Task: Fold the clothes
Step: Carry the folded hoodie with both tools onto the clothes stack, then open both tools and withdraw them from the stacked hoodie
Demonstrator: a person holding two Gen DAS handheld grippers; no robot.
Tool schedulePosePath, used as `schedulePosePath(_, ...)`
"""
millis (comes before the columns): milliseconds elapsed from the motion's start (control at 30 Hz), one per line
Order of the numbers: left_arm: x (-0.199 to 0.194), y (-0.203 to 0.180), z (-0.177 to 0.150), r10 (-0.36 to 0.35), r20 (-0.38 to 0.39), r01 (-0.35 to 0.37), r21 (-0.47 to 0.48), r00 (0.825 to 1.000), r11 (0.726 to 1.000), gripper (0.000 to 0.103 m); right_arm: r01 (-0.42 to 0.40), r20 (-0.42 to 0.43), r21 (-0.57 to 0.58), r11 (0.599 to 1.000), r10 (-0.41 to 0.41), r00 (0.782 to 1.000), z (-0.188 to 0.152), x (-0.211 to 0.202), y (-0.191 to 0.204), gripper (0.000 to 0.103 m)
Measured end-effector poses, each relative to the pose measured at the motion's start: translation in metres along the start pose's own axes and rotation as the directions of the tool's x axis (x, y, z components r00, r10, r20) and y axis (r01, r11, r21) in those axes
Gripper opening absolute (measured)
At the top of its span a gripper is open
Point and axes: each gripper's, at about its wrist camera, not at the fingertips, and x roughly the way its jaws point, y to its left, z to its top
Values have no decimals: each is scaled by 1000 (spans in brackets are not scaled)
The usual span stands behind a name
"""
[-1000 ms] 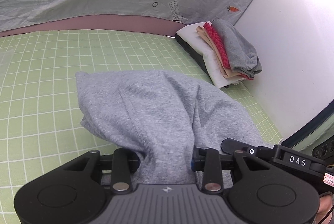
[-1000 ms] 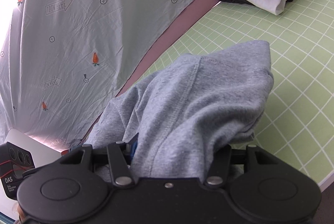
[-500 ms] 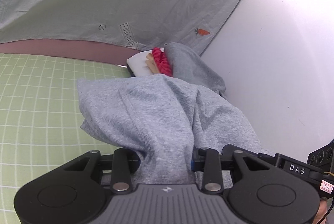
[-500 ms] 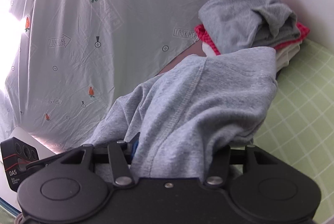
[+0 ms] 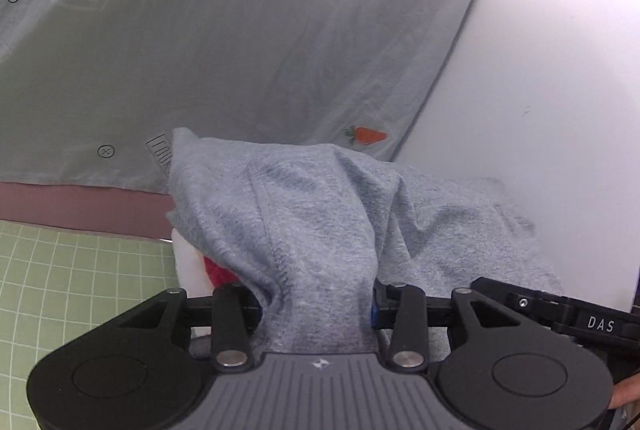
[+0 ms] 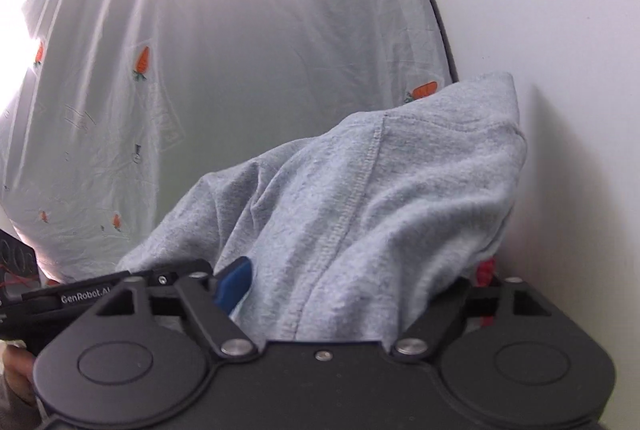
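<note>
With both the left gripper (image 5: 316, 304) and right gripper (image 6: 320, 310) clamped on the folded grey garment (image 5: 304, 226), lower level onto the stack (image 5: 216, 272) at seven o'clock, releasing together.

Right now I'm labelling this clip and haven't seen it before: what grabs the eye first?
A folded grey knit garment fills the foreground, pinched in both the left hand-held gripper and the right hand-held gripper. Behind it hangs a pale carrot-print sheet, with a plain white wall to its right.
</note>
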Motion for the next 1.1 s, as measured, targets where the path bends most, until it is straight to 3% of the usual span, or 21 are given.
schedulePosePath(67, 37, 20, 1, 91, -83, -91, -7, 992, 996, 42, 107, -11, -41, 993, -107, 994, 2, 27, -10, 90)
schedulePosePath(133, 50, 33, -4, 101, -112, -106, -39, 989, 994, 43, 160, -9, -58, 985, -161, 987, 1, 42, -19, 84)
schedulePosePath(200, 55, 43, -9, 77, -111, -86, -76, 991, 993, 46, 213, 81, -84, 973, -207, 975, 1, 39, -15, 86)
schedulePosePath(267, 58, 39, -11, 110, -110, -116, -45, 988, 992, 49, 279, 181, -128, 952, -255, 950, -1, 36, -1, 91)
schedulePosePath(300, 60, 37, -12, 127, -110, -131, -29, 986, 991, 54, 267, 188, -154, 951, -237, 953, -2, 40, 4, 92)
schedulePosePath(333, 62, 35, -13, 142, -109, -145, -15, 984, 989, 59, 247, 175, -173, 953, -217, 960, -4, 48, 7, 92)
schedulePosePath(400, 64, 42, -14, 149, -120, -152, -22, 982, 988, 69, 182, 67, -171, 968, -173, 983, -9, 84, 5, 91)
schedulePosePath(467, 58, 54, -15, 162, -140, -168, -31, 977, 985, 81, 187, -84, -132, 974, -198, 976, -26, 127, -6, 90)
schedulePosePath(500, 55, 59, -13, 185, -148, -188, -2, 971, 982, 84, 199, -108, -113, 973, -211, 971, -34, 136, -10, 96)
schedulePosePath(533, 52, 63, -11, 208, -154, -207, 25, 966, 978, 86, 207, -101, -90, 974, -216, 971, -40, 136, -10, 101)
schedulePosePath(767, 0, 64, -7, 305, -57, -300, 91, 951, 950, 98, 246, -135, -122, 962, -262, 956, -37, 118, 9, 102)
schedulePosePath(900, -31, 41, -14, 329, -5, -326, 121, 944, 938, 103, 274, -123, -102, 956, -285, 951, -41, 92, 16, 103)
schedulePosePath(1100, -76, 15, -41, 296, 30, -297, 160, 955, 941, 103, 301, -69, -71, 951, -306, 950, -56, 34, 37, 103)
